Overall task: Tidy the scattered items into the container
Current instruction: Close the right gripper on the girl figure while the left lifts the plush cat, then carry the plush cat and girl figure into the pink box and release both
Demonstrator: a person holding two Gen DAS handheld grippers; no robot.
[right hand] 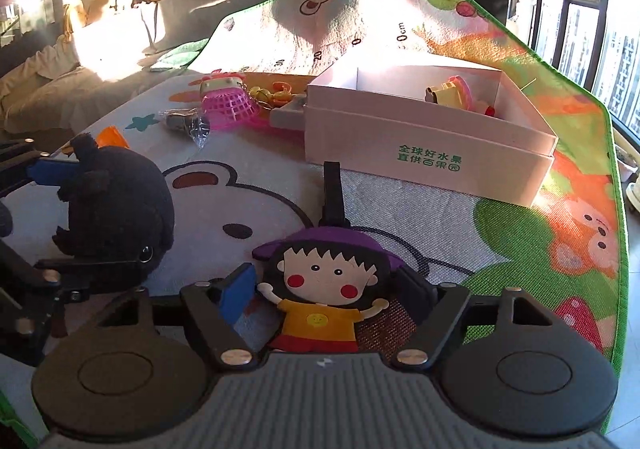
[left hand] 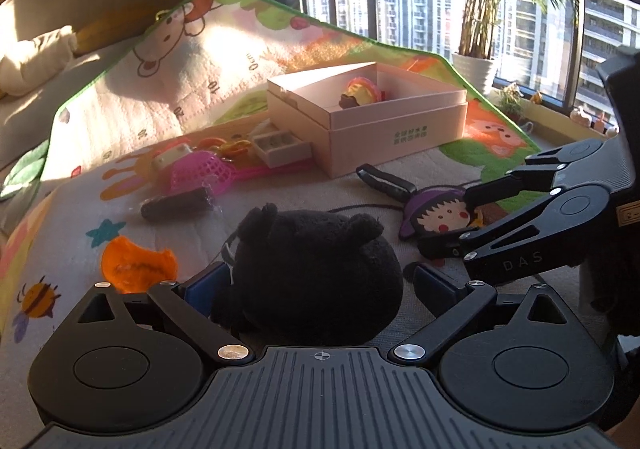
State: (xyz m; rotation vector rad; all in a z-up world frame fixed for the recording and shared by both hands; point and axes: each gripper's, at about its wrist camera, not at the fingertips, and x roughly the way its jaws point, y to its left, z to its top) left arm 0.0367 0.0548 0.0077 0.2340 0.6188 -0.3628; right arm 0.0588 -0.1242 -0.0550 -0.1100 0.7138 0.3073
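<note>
Straddling a black plush toy (left hand: pixel 316 269), the left gripper (left hand: pixel 320 285) is seen with its blue pads spread on either side of the toy; whether they press it cannot be told. The toy is set on a cartoon play mat (left hand: pixel 72 217), its ears turned toward the pink box (left hand: pixel 396 129) farther back. Just to its right, a flat doll tag (right hand: pixel 320 289) is flanked by the spread fingers of the right gripper (right hand: pixel 332 289), the doll's head and its black strap (right hand: pixel 333 189) pointed straight at the box, so that the long axis runs from gripper to container. One toy (right hand: pixel 452 93) is already held inside the open box. Left of the box, a pink net scoop (left hand: pixel 200 169), a wrapped dark bar (left hand: pixel 176 203) and an orange piece (left hand: pixel 136 261) are scattered. Bare mat is left between the doll tag and the box's near wall, while the mat's green edge (right hand: pixel 616 169) runs close along the right.
</note>
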